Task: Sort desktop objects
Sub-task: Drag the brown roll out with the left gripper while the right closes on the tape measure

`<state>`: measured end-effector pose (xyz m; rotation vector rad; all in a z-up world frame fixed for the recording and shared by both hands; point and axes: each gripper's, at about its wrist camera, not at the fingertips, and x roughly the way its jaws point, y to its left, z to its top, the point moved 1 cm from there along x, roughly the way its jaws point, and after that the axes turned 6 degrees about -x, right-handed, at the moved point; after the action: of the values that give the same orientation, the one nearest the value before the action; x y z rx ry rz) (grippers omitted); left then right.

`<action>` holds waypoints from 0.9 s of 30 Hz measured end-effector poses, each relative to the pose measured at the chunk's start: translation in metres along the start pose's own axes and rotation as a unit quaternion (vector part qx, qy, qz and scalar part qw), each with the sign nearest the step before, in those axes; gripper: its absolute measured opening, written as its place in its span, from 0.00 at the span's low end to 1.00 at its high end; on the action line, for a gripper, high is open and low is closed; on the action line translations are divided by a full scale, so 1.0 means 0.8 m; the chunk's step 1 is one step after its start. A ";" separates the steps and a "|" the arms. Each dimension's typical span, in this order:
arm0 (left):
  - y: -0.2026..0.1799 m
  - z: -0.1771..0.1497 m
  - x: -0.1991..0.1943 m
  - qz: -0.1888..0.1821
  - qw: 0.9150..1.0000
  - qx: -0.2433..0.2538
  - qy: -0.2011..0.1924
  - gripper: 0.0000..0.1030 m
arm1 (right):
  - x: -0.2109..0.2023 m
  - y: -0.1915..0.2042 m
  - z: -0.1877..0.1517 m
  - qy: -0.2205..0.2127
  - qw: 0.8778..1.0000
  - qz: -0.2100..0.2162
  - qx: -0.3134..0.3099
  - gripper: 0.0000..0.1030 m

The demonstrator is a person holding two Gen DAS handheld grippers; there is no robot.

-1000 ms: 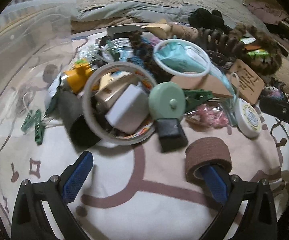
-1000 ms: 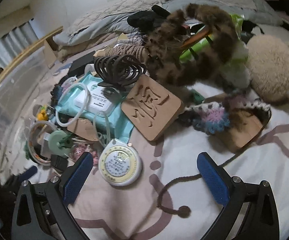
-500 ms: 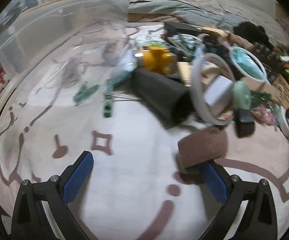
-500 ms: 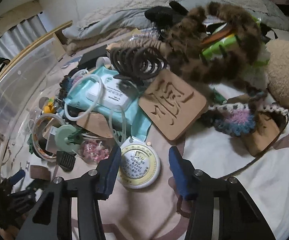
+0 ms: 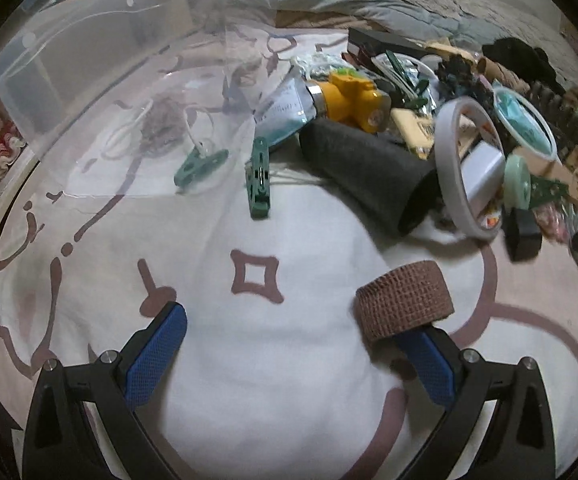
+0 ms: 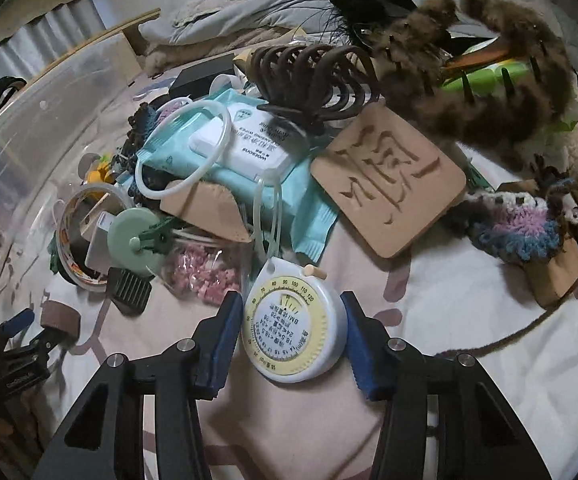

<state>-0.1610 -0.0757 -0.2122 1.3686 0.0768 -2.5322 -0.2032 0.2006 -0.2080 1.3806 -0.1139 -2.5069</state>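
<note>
My left gripper (image 5: 293,356) is open; a brown bandage roll (image 5: 405,304) hangs threaded on its right finger, carried above the patterned bedsheet. The left gripper and roll also show in the right wrist view (image 6: 59,320). My right gripper (image 6: 291,328) has closed on a round white-and-yellow tape measure (image 6: 295,326); both blue pads touch its sides. The clutter pile lies beyond: a tape ring (image 5: 465,168), a black tube (image 5: 369,172), a yellow toy (image 5: 349,98), a green clip (image 5: 259,178), a wipes pack (image 6: 241,160), a carved wooden tile (image 6: 389,184).
A clear plastic bin (image 5: 101,80) stands at the left, holding a green clip (image 5: 199,164) and cord. A brown hair claw (image 6: 309,76), a furry clip (image 6: 481,72), a crocheted piece (image 6: 529,228) and a bag of pink beads (image 6: 205,268) lie around. Pillows lie behind.
My left gripper swung left toward the clear bin with the bandage roll on its finger. My right gripper moved in and closed from wide open onto the tape measure.
</note>
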 end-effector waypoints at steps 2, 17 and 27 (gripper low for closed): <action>0.002 -0.005 -0.004 0.008 1.000 0.008 -0.002 1.00 | -0.002 0.000 -0.002 0.002 1.000 0.000 0.000 0.49; 0.010 -0.019 -0.028 -0.071 0.997 -0.021 0.002 0.99 | -0.008 0.010 -0.014 0.018 1.000 0.010 -0.008 0.49; -0.027 -0.015 -0.050 -0.136 0.989 -0.029 -0.043 0.83 | -0.009 0.006 -0.017 0.010 1.000 0.010 -0.001 0.49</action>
<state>-0.1354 -0.0446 -0.1875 1.3041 0.3392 -2.7821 -0.1875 0.1989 -0.2085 1.3977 -0.1201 -2.4752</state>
